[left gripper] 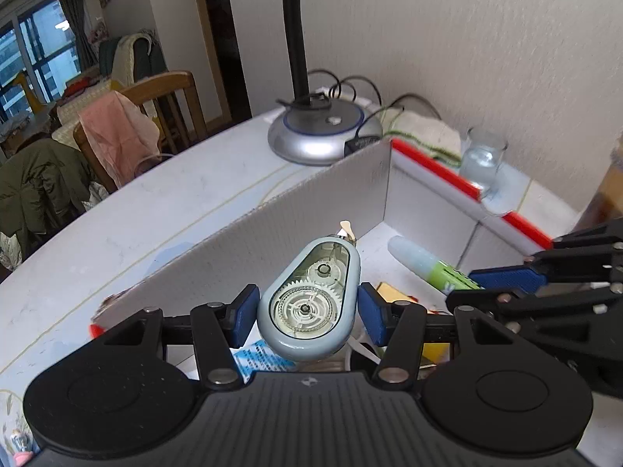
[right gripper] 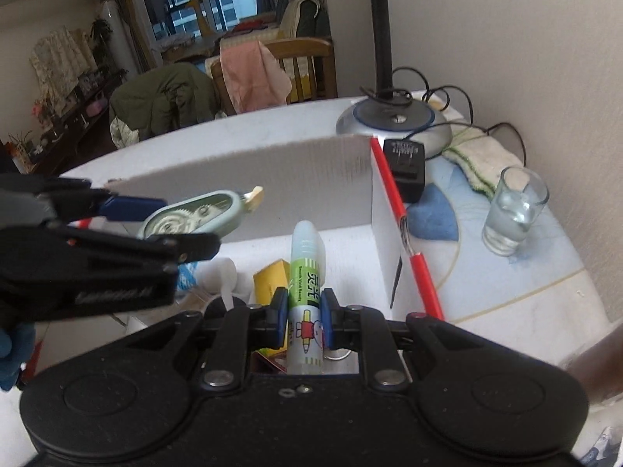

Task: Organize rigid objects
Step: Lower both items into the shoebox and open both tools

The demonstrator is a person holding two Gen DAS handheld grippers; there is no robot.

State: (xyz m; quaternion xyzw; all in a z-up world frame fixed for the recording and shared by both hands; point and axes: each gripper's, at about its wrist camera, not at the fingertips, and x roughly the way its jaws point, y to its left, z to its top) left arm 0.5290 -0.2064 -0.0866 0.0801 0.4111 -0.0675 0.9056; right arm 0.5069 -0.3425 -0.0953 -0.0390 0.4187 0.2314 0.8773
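My left gripper point(left gripper: 307, 313) is shut on a pale blue correction tape dispenser point(left gripper: 309, 299) with clear gears, held above the open white cardboard box point(left gripper: 296, 210). It also shows in the right wrist view point(right gripper: 194, 218). My right gripper point(right gripper: 304, 317) is shut on a glue bottle point(right gripper: 305, 295) with a green label and white cap, pointing into the same box point(right gripper: 272, 179). The glue bottle point(left gripper: 428, 262) and the right gripper point(left gripper: 506, 278) show at the right of the left wrist view. A yellow item point(right gripper: 270, 276) and other small things lie in the box.
A silver lamp base point(left gripper: 323, 132) with black cables stands behind the box. A glass of water point(right gripper: 512, 210) and a black power adapter point(right gripper: 405, 173) sit to the box's right. A knitted cloth point(right gripper: 479, 163) lies by the wall. Chairs stand beyond the table.
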